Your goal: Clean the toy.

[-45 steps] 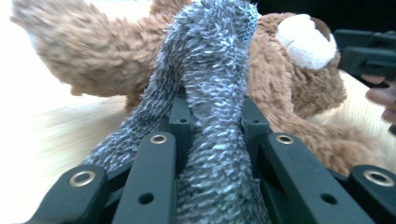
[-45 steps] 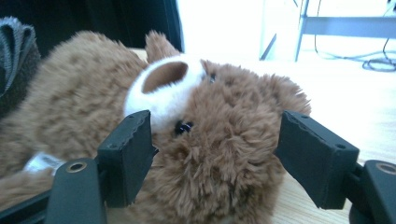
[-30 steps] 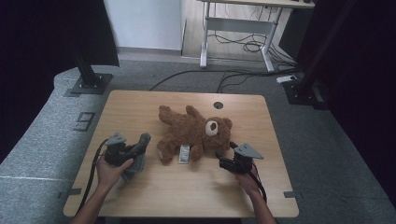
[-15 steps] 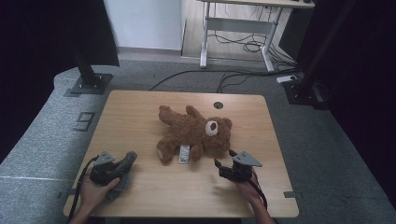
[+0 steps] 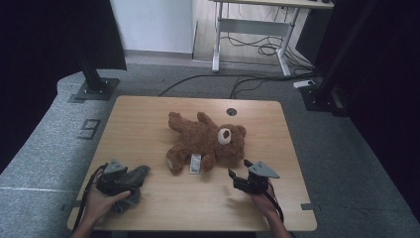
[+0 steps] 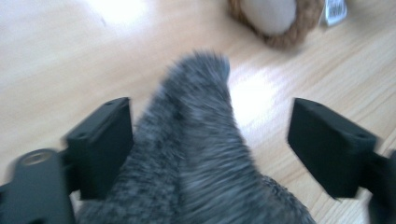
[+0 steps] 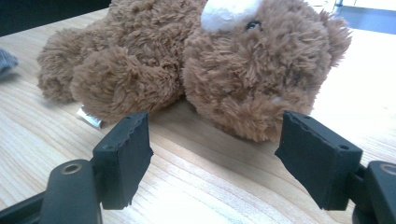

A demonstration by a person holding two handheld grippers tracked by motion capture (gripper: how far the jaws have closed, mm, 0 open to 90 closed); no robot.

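A: Jaws of the left gripper (image 5: 130, 179) have just been opening; they are seen spread wide, with the grey fuzzy cloth (image 6: 201, 154) lying loose between them on the table (image 5: 148, 124), near its front left corner.

B: What could be spoiled there?

A: If that gripper is lifted now, fluff may be snagged on a pad and the cloth dragged along. How the cloth is folded cannot be made out; it is blurred and partly covered by the hand.

B: And to the right?

A: The teddy bear (image 7: 196, 60) lies mid-table. The right gripper (image 7: 212, 154) is held open and empty just before it; a shallow pinch on fur could slip.
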